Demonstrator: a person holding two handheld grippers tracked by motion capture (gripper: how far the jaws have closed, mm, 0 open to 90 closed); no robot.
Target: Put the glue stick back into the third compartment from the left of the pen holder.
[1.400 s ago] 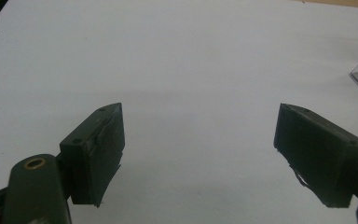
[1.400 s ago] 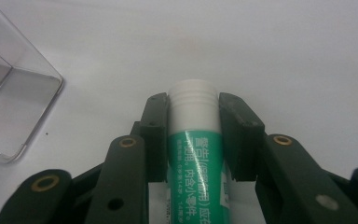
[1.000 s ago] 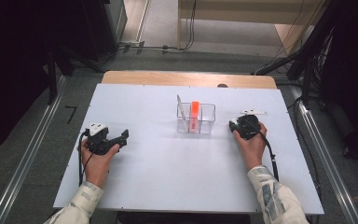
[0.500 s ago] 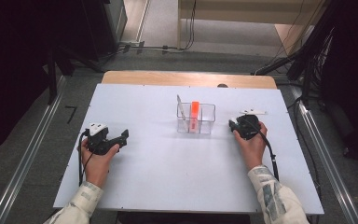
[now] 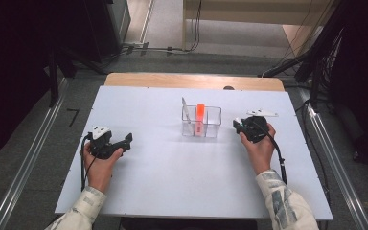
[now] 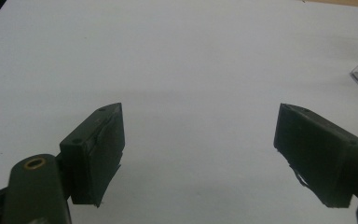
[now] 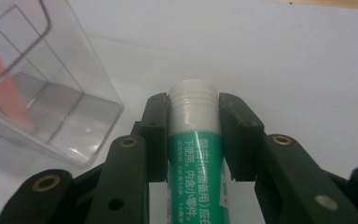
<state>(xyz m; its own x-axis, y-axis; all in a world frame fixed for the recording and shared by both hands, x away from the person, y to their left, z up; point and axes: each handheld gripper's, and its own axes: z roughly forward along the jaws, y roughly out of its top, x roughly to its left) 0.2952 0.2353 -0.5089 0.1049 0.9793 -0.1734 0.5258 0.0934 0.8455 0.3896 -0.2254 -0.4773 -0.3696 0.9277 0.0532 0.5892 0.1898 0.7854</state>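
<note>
A green tube with a white cap (image 7: 193,140) lies lengthwise between the jaws of my right gripper (image 7: 193,109), which is shut on it just behind the cap. In the high view the right gripper (image 5: 241,123) sits right of a clear plastic organizer box (image 5: 210,128) that holds an orange item (image 5: 200,115) and a thin whitish piece (image 5: 186,110). The box's corner (image 7: 81,140) lies left of the held tube. My left gripper (image 5: 127,139) rests on the table at the left, and its jaws (image 6: 198,149) stand wide open over bare white surface.
The white table top (image 5: 172,182) spreads between both hands. A wooden strip (image 5: 191,81) runs along its far edge. A small white flat piece (image 5: 262,113) lies just beyond the right gripper. Dark equipment and cables stand on the floor behind.
</note>
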